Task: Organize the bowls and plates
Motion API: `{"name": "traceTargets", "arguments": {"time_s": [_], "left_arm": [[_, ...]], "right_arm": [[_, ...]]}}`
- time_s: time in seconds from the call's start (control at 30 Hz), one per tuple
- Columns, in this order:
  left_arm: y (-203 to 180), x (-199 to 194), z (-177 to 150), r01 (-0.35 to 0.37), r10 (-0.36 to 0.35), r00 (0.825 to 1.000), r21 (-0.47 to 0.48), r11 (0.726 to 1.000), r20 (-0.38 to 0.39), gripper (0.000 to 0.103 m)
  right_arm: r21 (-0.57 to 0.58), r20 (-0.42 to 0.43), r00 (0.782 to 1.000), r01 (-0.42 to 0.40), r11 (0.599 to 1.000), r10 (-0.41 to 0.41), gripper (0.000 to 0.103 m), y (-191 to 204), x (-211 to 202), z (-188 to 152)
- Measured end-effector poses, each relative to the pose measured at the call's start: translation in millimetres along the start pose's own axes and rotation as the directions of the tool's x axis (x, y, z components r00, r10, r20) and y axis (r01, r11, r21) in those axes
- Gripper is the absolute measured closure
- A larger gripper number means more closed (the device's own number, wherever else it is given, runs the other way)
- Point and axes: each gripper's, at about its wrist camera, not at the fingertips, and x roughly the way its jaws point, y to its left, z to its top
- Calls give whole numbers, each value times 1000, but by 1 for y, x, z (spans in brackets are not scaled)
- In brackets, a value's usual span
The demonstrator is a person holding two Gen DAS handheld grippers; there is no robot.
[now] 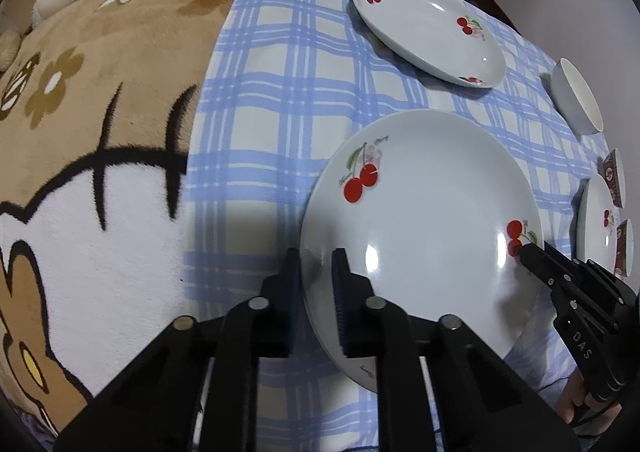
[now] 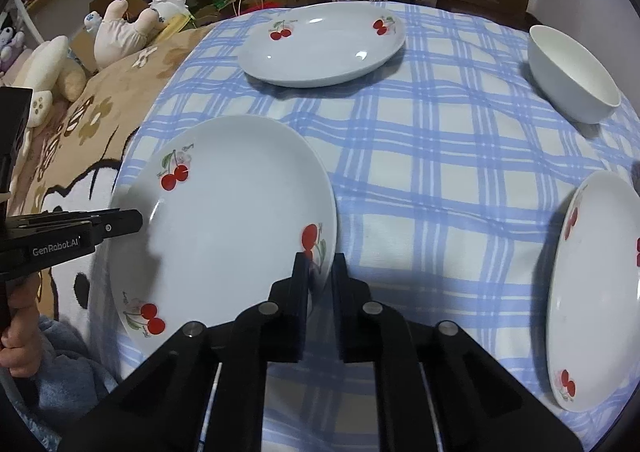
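Blue-checked cloth (image 2: 420, 180) — both hand-held grippers, left (image 1: 316, 256) and right (image 2: 320, 260), pinch the near cherry plate's (image 2: 224, 220) opposite rims.

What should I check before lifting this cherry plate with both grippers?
1. Left gripper shut on the near plate rim: ok.
2. Right gripper shut on the opposite rim: ok.
3. Plate off the checked cloth: cannot tell.
4. Nothing lying on the plate: ok.
5. Far plate, white bowl and right-hand plate apart from the held plate: ok.
6. Depth of each pad's bite on the rim: cannot tell.
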Motion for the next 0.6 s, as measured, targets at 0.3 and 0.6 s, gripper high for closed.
{"name": "traceTargets", "arguments": {"time_s": [0.3, 0.6], "left_arm": [[4, -4, -3, 22, -22, 999, -19, 1000, 25, 93], [-11, -23, 1, 2, -4, 997, 32, 999, 80, 94]], "right_arm": [[32, -3, 1000, -27, 999, 27, 92, -5, 1, 1], [58, 12, 999, -35, 998, 35, 92, -12, -10, 2]]}}
